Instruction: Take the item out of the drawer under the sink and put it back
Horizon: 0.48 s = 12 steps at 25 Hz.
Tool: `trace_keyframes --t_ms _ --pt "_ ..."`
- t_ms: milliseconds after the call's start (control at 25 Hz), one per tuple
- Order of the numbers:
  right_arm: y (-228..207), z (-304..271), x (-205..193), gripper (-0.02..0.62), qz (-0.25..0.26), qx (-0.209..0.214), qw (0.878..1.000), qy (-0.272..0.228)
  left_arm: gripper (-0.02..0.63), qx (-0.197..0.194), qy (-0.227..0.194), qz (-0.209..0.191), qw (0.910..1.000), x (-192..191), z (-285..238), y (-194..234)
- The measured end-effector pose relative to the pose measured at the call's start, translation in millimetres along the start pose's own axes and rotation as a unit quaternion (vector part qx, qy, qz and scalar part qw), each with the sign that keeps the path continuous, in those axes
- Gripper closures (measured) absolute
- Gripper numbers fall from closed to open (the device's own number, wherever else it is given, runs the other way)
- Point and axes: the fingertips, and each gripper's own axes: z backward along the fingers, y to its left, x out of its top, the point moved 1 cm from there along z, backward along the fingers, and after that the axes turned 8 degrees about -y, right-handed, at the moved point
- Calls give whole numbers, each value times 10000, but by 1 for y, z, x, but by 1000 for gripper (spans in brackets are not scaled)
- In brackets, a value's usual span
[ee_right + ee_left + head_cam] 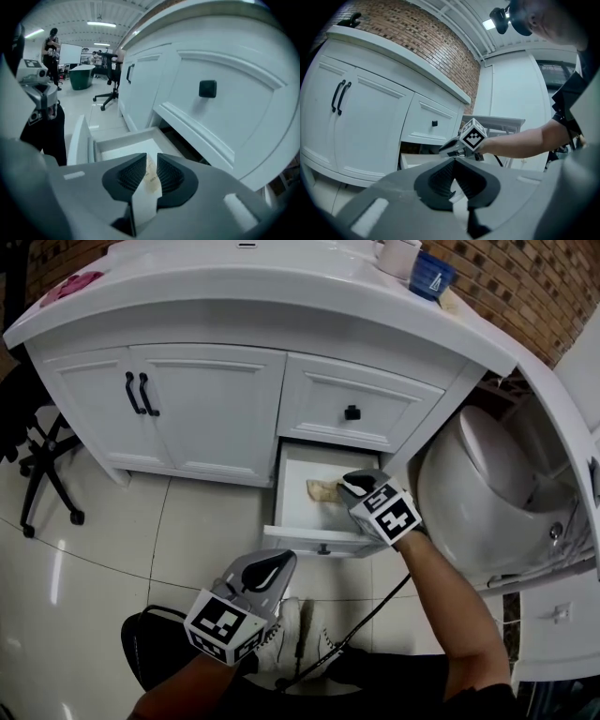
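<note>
Over drawer, right gripper around packet

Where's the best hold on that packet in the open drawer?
Pinch one end across the thin faces, coming from above: the packet is flat, and the drawer walls block the sides. The right hand-held gripper holds it so.

The right gripper reaches into the open drawer, its tip at a pale item just to its left, while the left gripper hangs nearer, over the floor.
</note>
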Motion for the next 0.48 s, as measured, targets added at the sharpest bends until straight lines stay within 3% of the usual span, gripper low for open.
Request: trace_keyframes --t_ms 120,320,480 --pt "-20 -24 -3 532 697 -7 9966 434 600 23 -2 4 10000 1 1 2" --pt "-16 -66 -38 502 1463 629 9791 1263 600 111 -9 14 9999 1 3 9" --pt "-4 -85 -60 495 1571 994 9721 1434 600 145 -21 21 9999 2 3 13"
